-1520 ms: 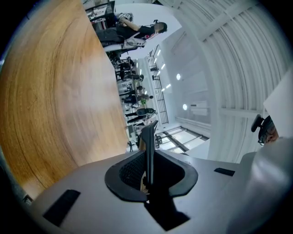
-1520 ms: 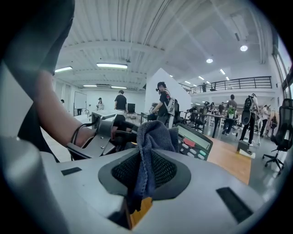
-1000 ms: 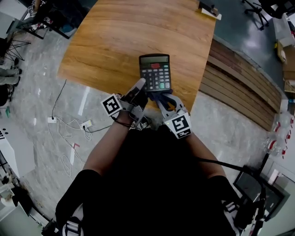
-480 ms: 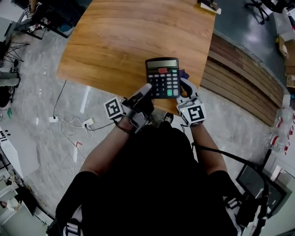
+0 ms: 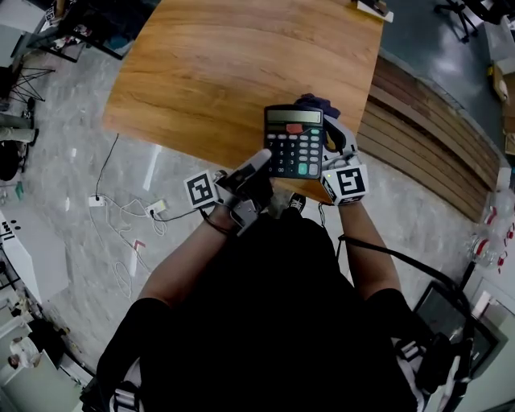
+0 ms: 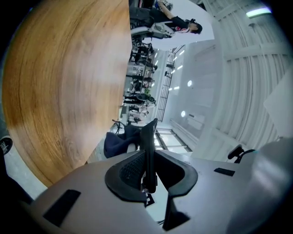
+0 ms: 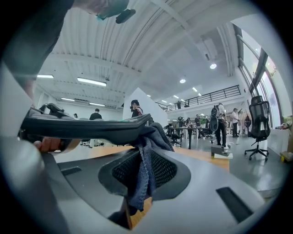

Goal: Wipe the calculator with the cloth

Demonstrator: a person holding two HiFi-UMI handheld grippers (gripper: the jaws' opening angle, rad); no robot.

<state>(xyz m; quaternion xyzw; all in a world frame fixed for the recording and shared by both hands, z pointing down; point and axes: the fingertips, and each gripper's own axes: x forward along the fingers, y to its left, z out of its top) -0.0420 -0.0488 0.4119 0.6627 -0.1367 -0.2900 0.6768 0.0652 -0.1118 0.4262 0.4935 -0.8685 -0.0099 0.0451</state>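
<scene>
A black calculator [image 5: 294, 141] with grey, red and green keys is held above the near edge of the wooden table [image 5: 209, 72]. My left gripper [image 5: 261, 159] is shut on its lower left corner; in the left gripper view the calculator [image 6: 149, 155] stands edge-on between the pads. My right gripper [image 5: 331, 130] lies along the calculator's right side, shut on a dark blue cloth [image 5: 318, 104] that bunches at the top right corner. In the right gripper view the cloth [image 7: 144, 169] hangs between the jaws and drapes against the calculator's edge [image 7: 82, 128].
The table's near edge [image 5: 201, 157] runs just below the calculator. White cables and a power strip [image 5: 153, 211] lie on the grey floor at left. Wooden planks [image 5: 426, 145] run along the table's right side. A small object [image 5: 372, 6] sits at the table's far edge.
Both grippers and the calculator have shifted right and farther over the table. The right gripper with the cloth has moved from under the calculator's near edge to its right side and top corner.
</scene>
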